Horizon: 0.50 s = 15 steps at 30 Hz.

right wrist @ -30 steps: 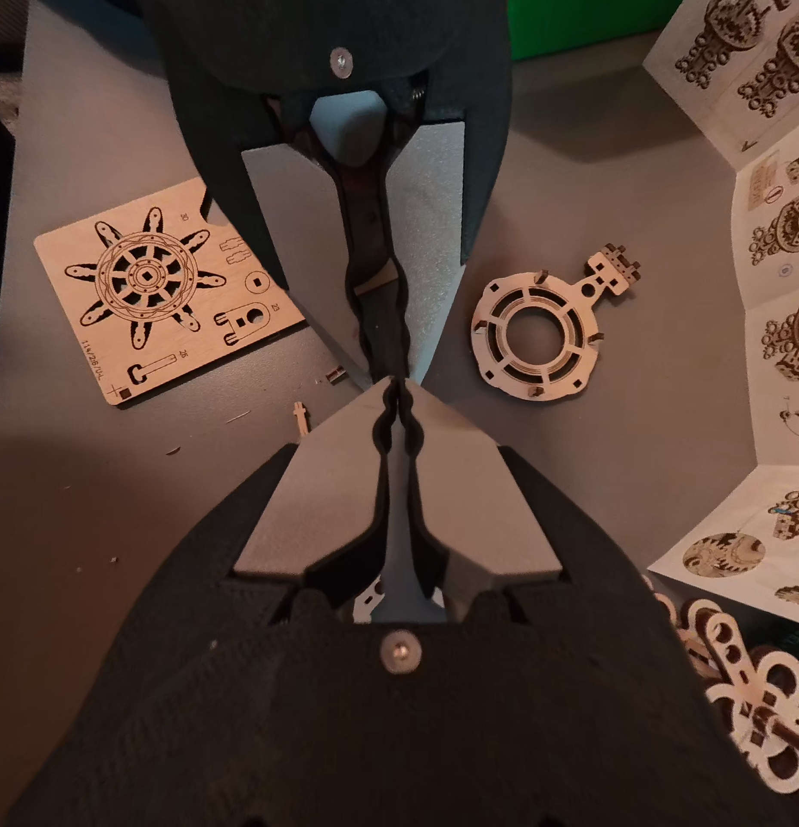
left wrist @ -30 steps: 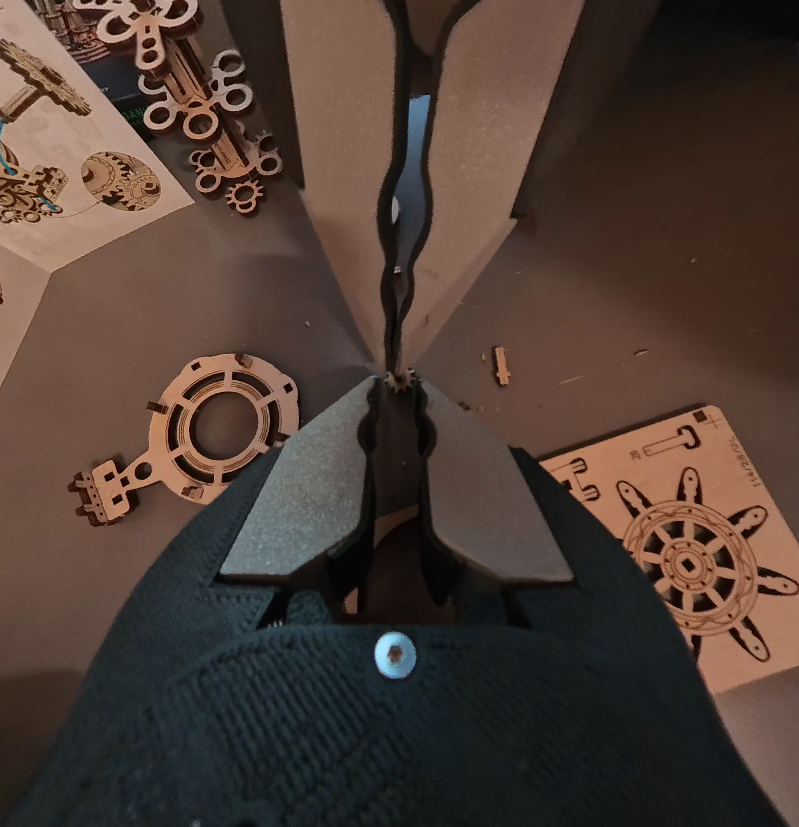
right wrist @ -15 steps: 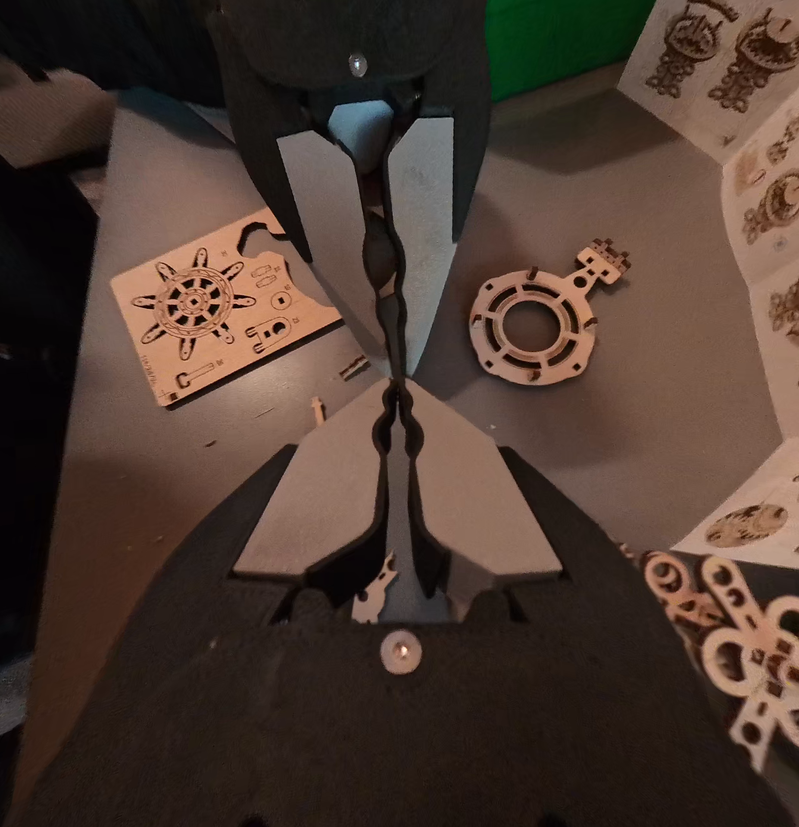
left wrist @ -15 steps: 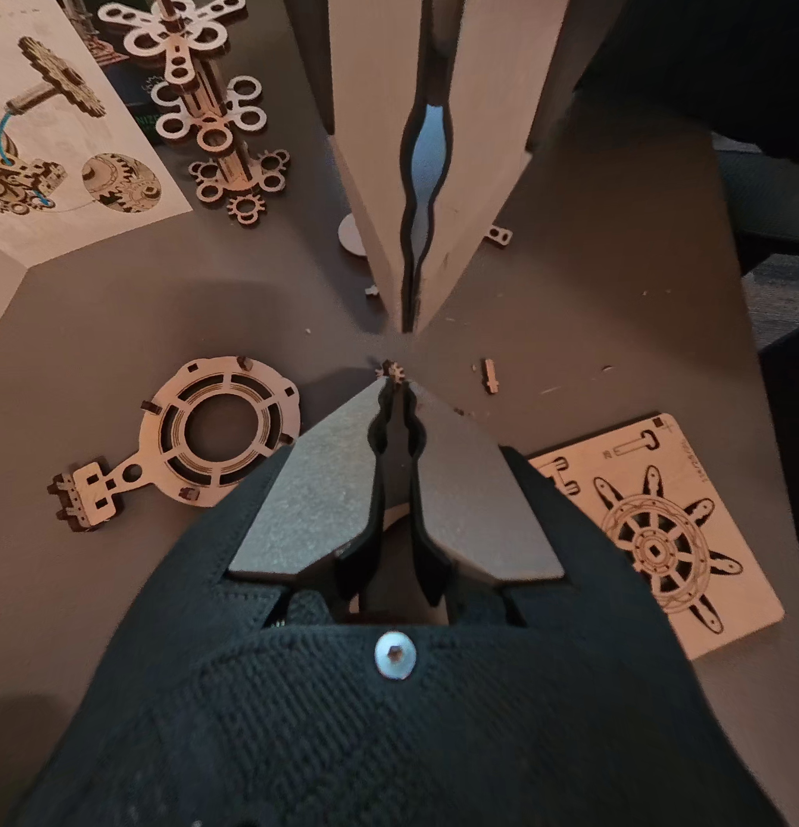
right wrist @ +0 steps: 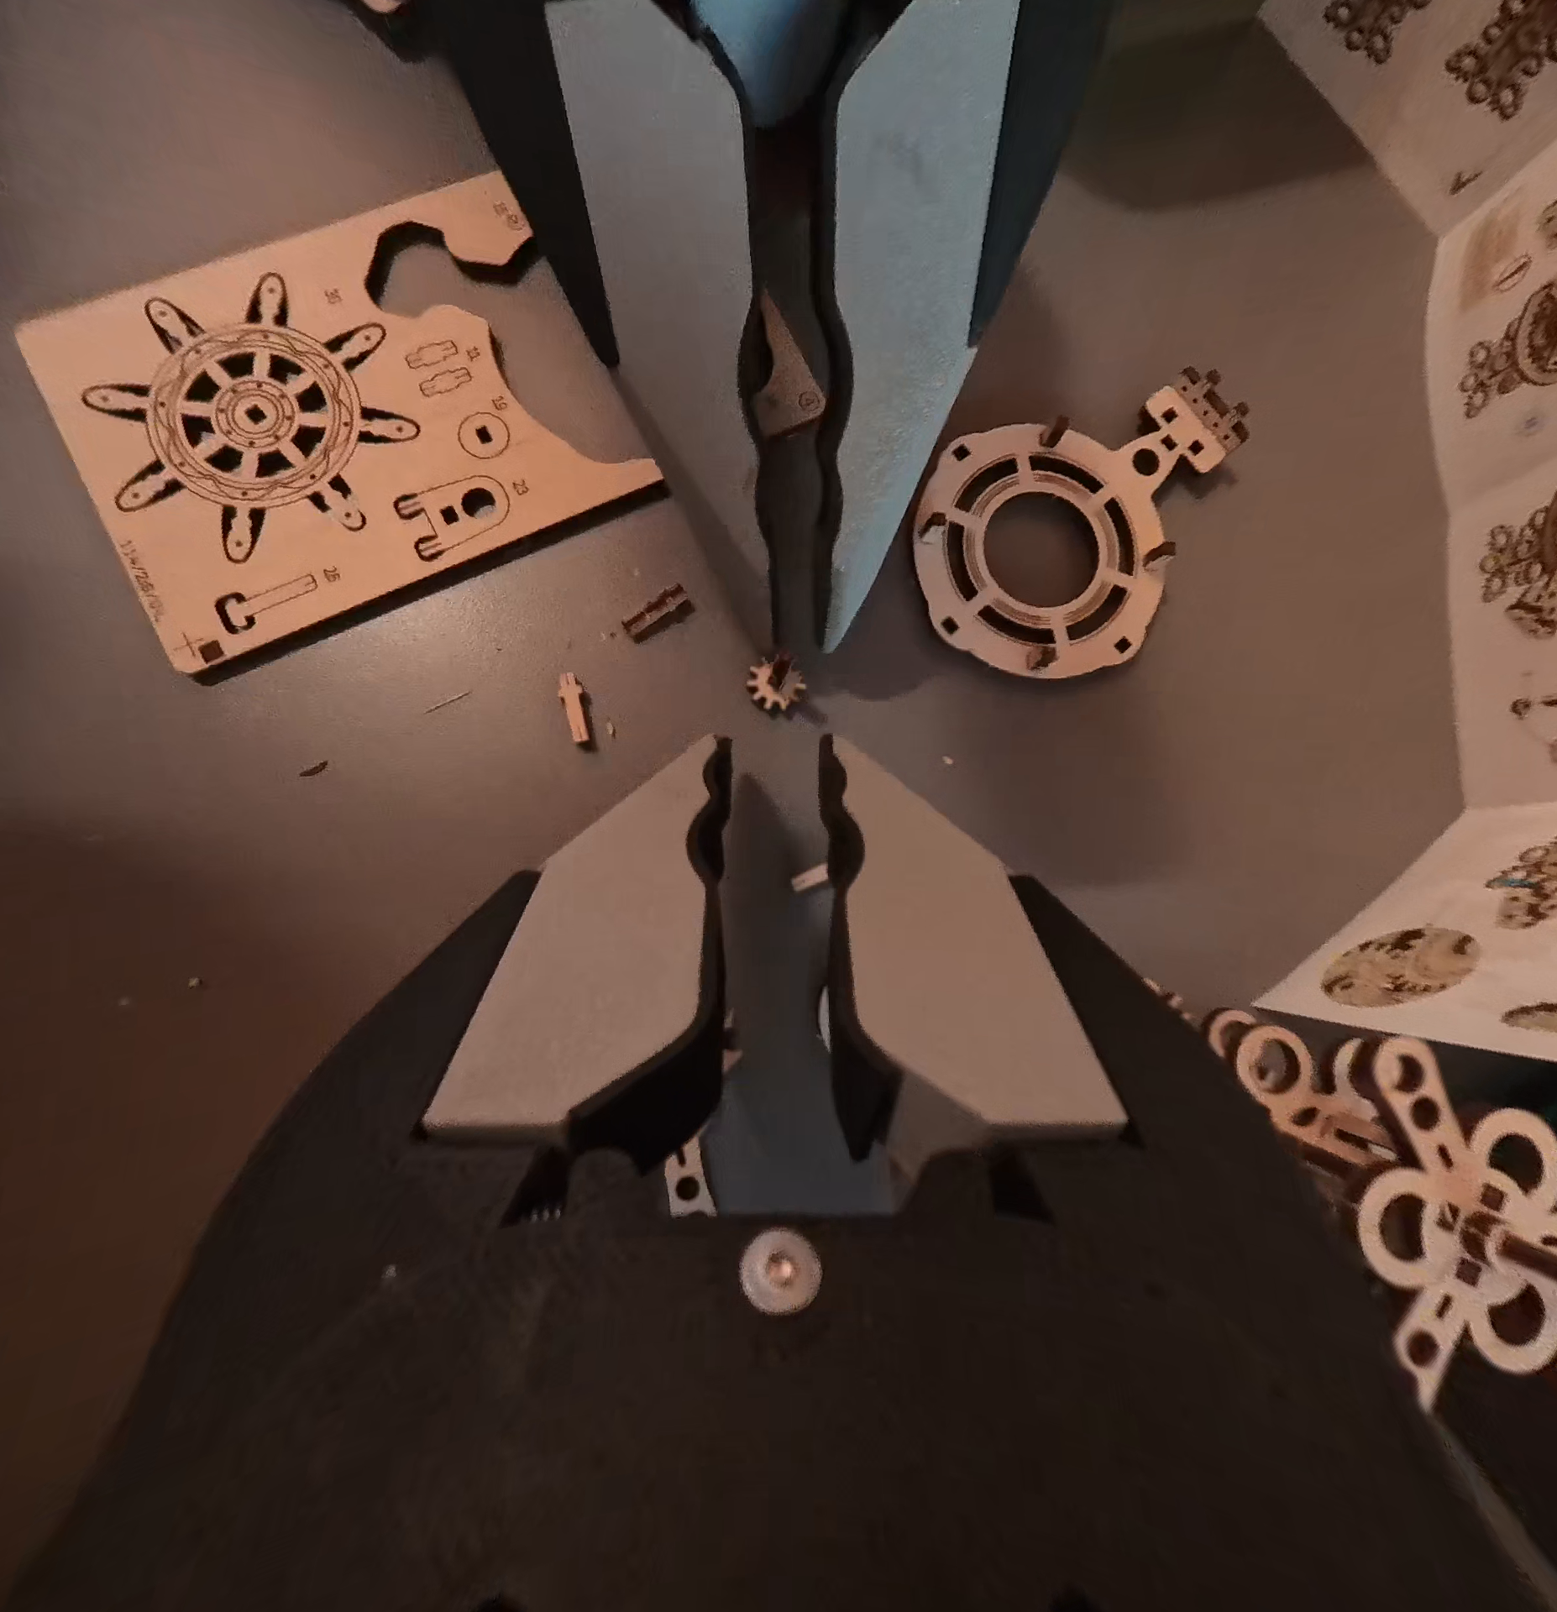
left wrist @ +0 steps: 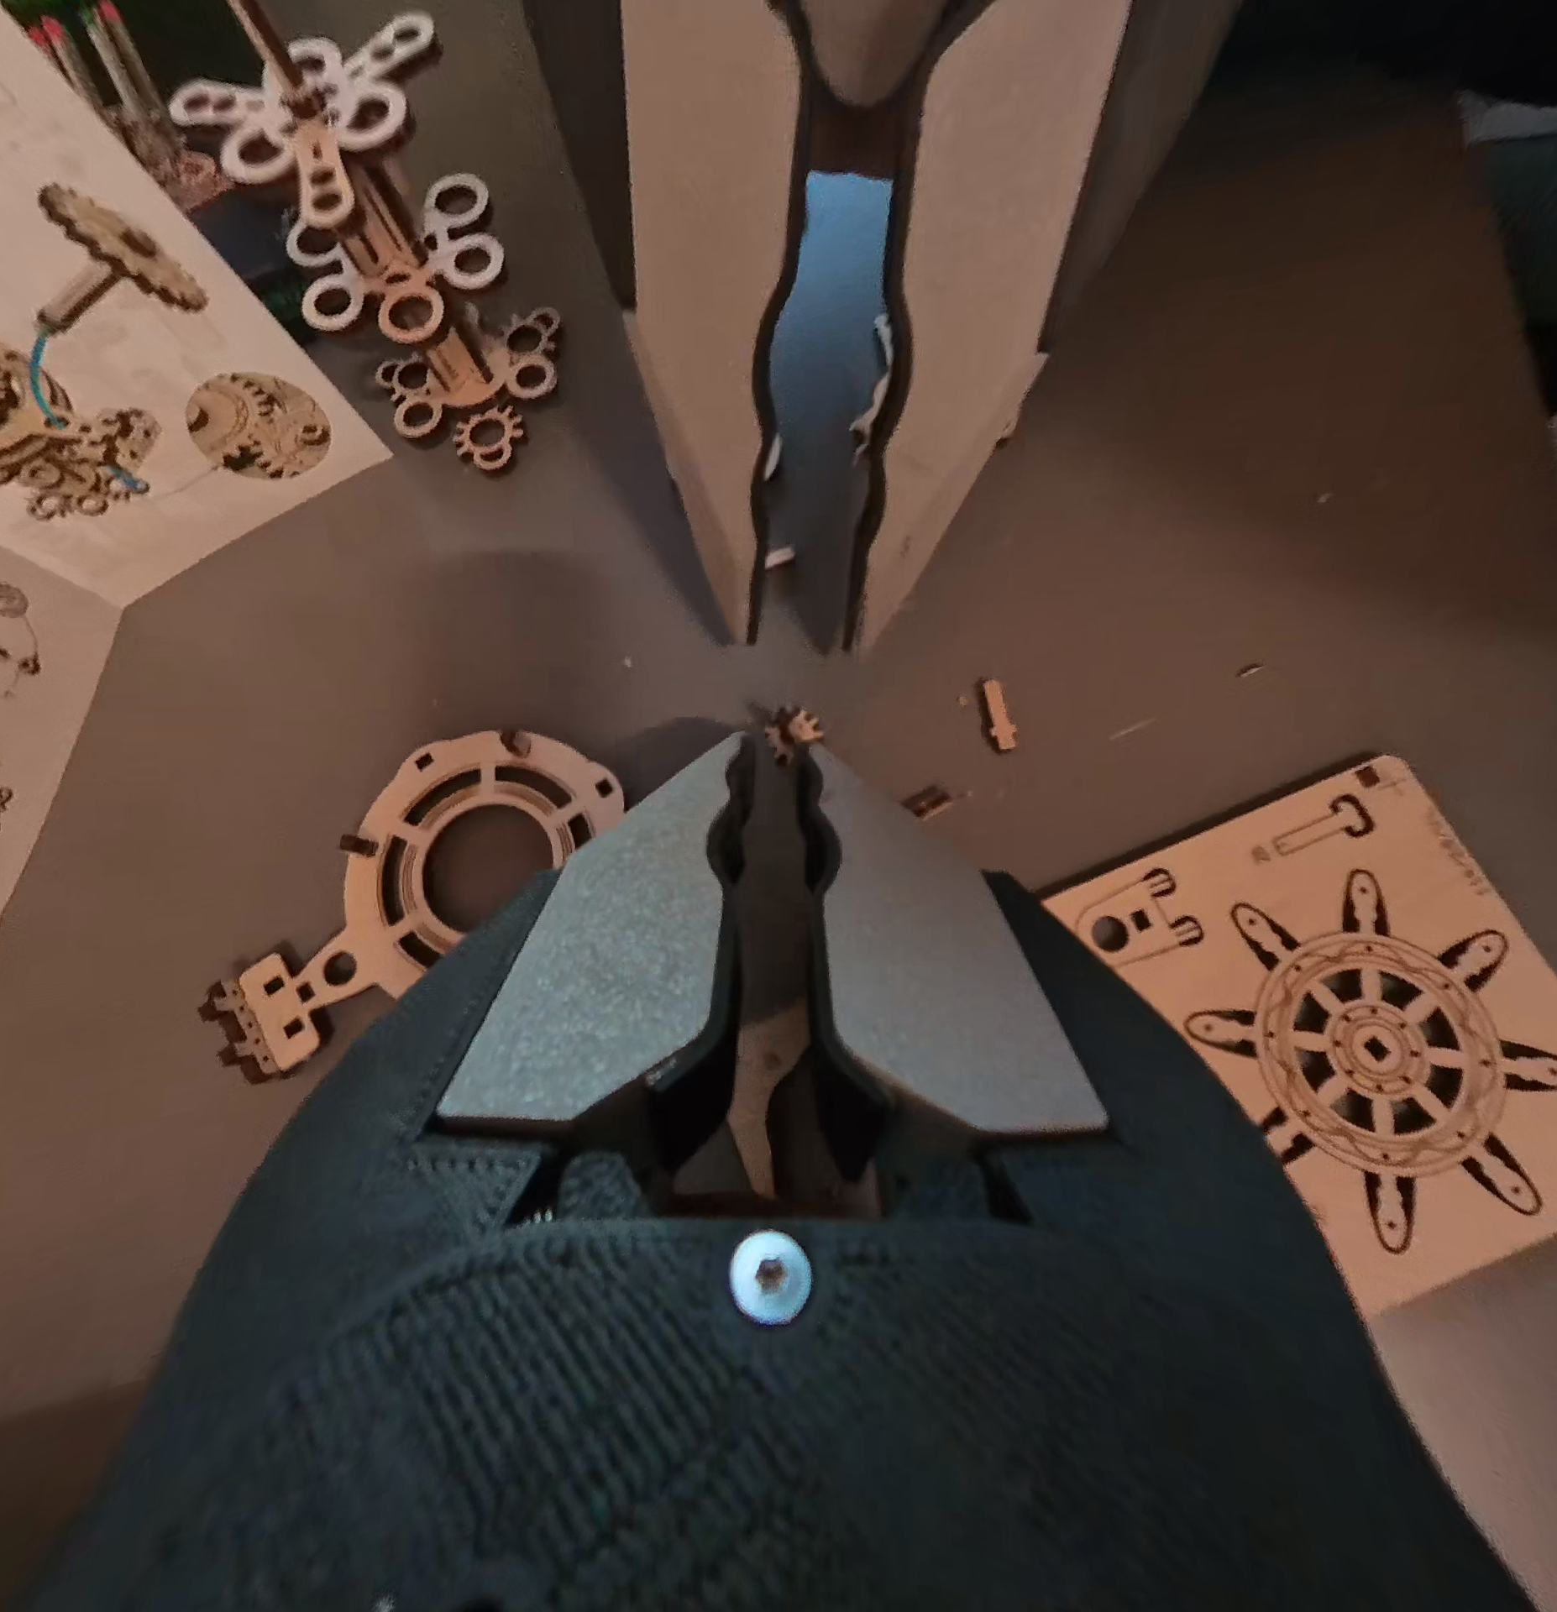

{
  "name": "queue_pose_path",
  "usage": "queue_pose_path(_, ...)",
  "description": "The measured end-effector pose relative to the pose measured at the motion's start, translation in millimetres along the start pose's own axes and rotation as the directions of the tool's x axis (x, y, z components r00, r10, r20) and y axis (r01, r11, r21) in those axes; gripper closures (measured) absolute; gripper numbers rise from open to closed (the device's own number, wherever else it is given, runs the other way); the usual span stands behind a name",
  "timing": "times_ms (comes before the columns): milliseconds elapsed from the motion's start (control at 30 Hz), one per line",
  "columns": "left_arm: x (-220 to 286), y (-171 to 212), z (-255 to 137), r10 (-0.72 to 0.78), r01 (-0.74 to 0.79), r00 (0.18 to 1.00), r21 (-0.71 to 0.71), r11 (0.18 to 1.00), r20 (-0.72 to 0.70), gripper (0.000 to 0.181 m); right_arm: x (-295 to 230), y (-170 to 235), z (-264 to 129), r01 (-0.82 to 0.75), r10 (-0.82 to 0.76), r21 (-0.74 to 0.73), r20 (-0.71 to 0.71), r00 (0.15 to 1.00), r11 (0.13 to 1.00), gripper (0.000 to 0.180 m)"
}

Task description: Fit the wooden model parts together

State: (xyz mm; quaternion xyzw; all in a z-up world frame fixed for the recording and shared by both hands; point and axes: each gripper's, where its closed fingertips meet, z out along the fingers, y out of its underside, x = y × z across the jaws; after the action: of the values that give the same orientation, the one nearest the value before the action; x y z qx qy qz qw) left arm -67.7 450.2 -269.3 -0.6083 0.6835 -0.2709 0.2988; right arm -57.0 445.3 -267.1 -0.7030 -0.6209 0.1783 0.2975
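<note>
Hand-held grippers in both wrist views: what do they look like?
Both match: the left hand-held gripper and right hand-held gripper each have a black ribbed body with a silver screw at its centre, and two grey wedge-shaped fingers lined with wavy black pads. No cables, markings or sleeves show.

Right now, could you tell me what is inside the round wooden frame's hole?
Only grey table shows through the round frame's hole; nothing sits in it. The table beneath the frame's own rim is covered.

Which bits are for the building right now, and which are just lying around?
In the job: small gear, pinched in the left claw; open right claw facing it.
Lying about: ring frame, cut-out sheet, instruction leaflet, loop model, loose peg.
</note>
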Motion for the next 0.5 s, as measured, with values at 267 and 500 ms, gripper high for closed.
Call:
queue_pose_path(267,4.5,0.5,1.9,0.038,-0.041,0.996,-0.029,0.999,-0.086,0.179,1.2,-8.3,4.6,-0.182,0.181,0.031,0.052,0.982,0.983,0.177)
queue_pose_path(500,6.1,5.3,2.1,0.048,-0.053,0.997,-0.073,0.996,-0.065,0.181,-1.3,-5.3,17.3,-0.152,0.152,-0.005,0.053,0.987,0.988,0.180)
